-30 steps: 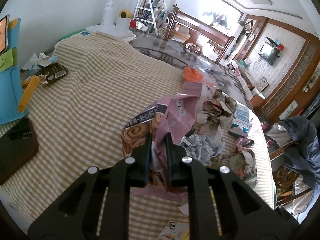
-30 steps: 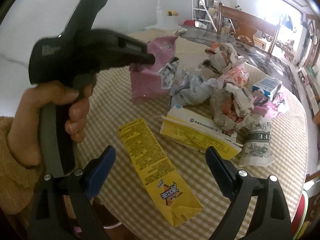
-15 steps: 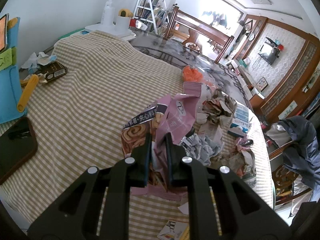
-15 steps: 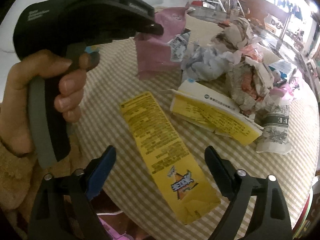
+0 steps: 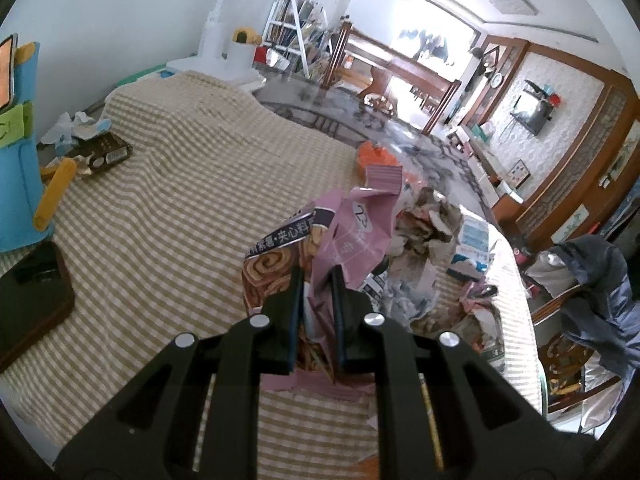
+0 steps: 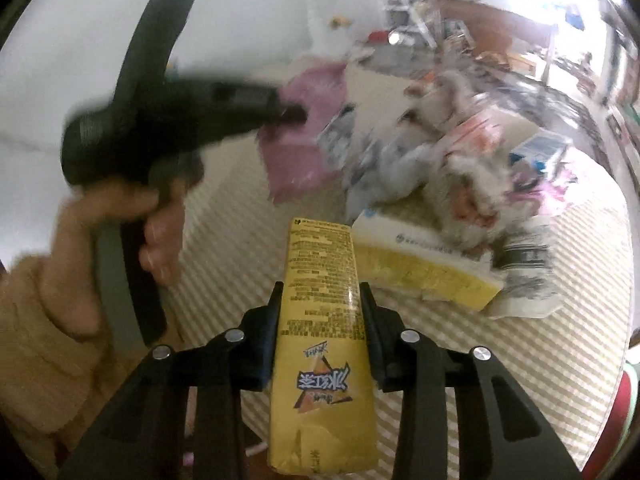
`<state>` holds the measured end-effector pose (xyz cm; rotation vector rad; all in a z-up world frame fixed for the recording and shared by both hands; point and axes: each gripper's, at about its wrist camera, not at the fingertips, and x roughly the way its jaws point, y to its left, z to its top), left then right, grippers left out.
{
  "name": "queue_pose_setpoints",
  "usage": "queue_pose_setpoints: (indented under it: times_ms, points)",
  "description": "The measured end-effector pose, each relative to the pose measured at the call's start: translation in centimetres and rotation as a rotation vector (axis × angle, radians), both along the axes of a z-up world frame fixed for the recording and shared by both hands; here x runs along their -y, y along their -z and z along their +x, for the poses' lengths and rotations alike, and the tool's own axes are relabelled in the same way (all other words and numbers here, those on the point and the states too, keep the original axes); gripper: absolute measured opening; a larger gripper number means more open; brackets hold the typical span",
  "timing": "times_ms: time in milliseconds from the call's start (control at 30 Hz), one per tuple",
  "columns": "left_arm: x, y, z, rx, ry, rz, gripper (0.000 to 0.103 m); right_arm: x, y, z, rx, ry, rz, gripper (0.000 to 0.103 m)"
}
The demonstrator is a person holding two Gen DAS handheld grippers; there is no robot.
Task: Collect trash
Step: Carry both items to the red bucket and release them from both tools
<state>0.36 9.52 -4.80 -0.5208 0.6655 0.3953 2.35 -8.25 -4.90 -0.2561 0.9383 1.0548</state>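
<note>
My left gripper [image 5: 316, 276] is shut on a crumpled pink snack wrapper [image 5: 344, 228] and holds it above the checked tablecloth [image 5: 168, 216]. The same wrapper shows pink and blurred in the right wrist view [image 6: 304, 136], with the left gripper and hand [image 6: 188, 120] in front of it. My right gripper [image 6: 322, 292] is shut on a flat yellow carton [image 6: 322, 320], one finger on each long side. A pile of crumpled paper trash [image 5: 424, 240] lies just beyond the pink wrapper; it also shows in the right wrist view [image 6: 460, 152].
A white and yellow flattened box [image 6: 424, 264] lies right of the yellow carton. A blue holder [image 5: 16, 152], a dark phone [image 5: 32, 292] and a dark packet [image 5: 104, 152] sit at the table's left. A chair with a dark jacket [image 5: 592, 292] stands off the right edge.
My right gripper moved onto the yellow carton and closed on it; it was open before. The right wrist view is now blurred by motion. My left gripper still holds the pink wrapper.
</note>
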Motion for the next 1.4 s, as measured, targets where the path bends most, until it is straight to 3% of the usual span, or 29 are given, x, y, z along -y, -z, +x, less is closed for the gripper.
queue_pose_setpoints:
  times_ms: [400,533,667,967,1167,1300,1333,1400]
  points:
    - [2.8,-2.7,-0.9,0.092,0.074,0.081,0.013,11.3,-6.0,3.3,-0.022,0.412,0.310,0.035]
    - [5.7,-4.8,-1.4,0.161,0.175,0.052,0.013,18.4,-7.6,3.7,-0.008,0.589,0.390,0.035]
    - [11.1,-6.1,0.5,0.192,0.376,0.010,0.013,25.1,-7.4,4.2,-0.014,0.773,0.410,0.035]
    - [24.3,-3.2,8.6,0.017,0.768,-0.053,0.013,36.5,0.1,4.5,-0.178,1.110,0.437,0.035]
    - [30.6,0.5,13.7,-0.123,0.891,-0.111,0.013,39.3,4.3,4.9,-0.255,1.193,0.414,0.035]
    - [34.4,1.8,15.3,-0.185,0.969,-0.076,0.014,40.0,5.3,5.0,-0.255,1.233,0.395,0.035]
    - [35.3,2.0,15.3,-0.191,0.988,-0.066,0.015,40.1,5.5,5.0,-0.249,1.244,0.391,0.035]
    - [37.1,2.3,15.6,-0.198,1.022,-0.053,0.029,40.7,5.5,4.7,-0.230,1.282,0.376,0.035]
